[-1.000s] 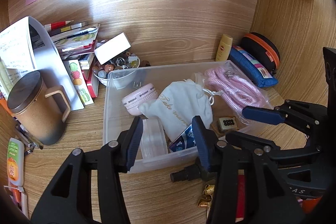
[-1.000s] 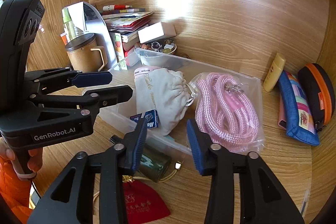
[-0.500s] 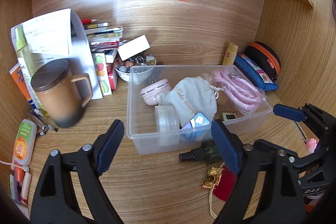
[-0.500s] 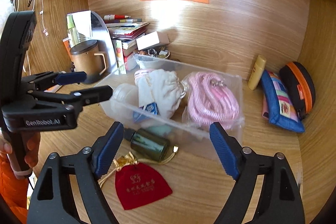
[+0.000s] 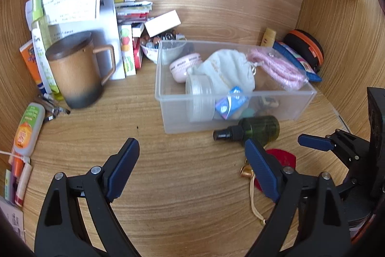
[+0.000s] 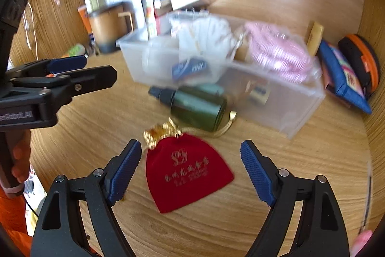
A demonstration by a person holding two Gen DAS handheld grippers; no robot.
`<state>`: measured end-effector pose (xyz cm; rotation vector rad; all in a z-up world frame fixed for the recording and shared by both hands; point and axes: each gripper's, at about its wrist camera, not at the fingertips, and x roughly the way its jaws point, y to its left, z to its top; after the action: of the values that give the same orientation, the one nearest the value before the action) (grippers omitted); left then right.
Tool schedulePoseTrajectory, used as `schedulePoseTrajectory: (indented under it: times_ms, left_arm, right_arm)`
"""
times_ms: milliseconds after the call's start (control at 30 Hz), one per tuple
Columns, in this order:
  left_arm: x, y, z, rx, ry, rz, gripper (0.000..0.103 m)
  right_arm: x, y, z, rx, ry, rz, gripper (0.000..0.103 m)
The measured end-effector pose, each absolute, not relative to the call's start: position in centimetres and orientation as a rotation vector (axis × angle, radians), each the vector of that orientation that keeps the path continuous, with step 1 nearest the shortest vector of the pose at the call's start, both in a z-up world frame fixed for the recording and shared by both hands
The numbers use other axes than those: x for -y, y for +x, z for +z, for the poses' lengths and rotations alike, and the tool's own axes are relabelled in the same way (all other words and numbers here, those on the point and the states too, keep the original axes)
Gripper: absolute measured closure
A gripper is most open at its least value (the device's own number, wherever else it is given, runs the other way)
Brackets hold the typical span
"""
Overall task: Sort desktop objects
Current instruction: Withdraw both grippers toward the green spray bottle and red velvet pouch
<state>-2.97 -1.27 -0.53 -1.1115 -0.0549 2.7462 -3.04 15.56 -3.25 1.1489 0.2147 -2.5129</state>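
Note:
A clear plastic box (image 5: 168, 121) (image 6: 298, 110) on the wooden desk holds a white drawstring bag (image 5: 228, 66), a pink rope (image 5: 279, 66), a pink round case (image 5: 184, 63) and small items. A dark green spray bottle (image 5: 257, 128) (image 6: 195, 105) lies in front of the box. A red velvet pouch (image 6: 185, 170) (image 5: 285, 157) with gold cord lies nearer. My right gripper (image 6: 191, 168) is open, its fingers either side of the pouch, above it. My left gripper (image 5: 192, 169) is open and empty over bare desk, left of the bottle.
A brown lidded mug (image 5: 74, 74), books and papers (image 5: 130, 16), a bowl of small items (image 5: 154, 49) stand at back left. A blue pencil case (image 5: 298, 62), black-orange pouch (image 5: 305, 49) and yellow tube (image 5: 268, 36) lie at back right. Tubes (image 5: 26, 129) line the left wall.
Both grippers have pulled back from the box and opened wide. The right one has dropped lower, so the red pouch now lies between its fingers.

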Motion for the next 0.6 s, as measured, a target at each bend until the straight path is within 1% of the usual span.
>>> schedulePoseTrajectory:
  times_ms: [267, 367, 433, 600]
  left_arm:
    - [1.9, -2.6, -2.7, 0.086, -1.187, 2.718, 0.013]
    - [2.0, -2.5, -3.3, 0.093, -1.208, 2.705, 0.013]
    - [2.0, -2.5, -3.5, 0.088, -1.216, 2.697, 0.013]
    - [1.5, -2.6, -3.8, 0.071, -1.228, 2.675, 0.013]
  right_arm:
    - [-15.1, -3.3, -4.7, -0.246, 1.205, -2.496, 0.021]
    - [-14.7, -3.5, -5.2, -0.288, 1.226, -2.495, 0.021]
    - [-14.5, -3.5, -5.2, -0.300, 1.223, -2.495, 0.019]
    - [-14.3, -3.4, -5.2, -0.305, 1.210, -2.479, 0.020]
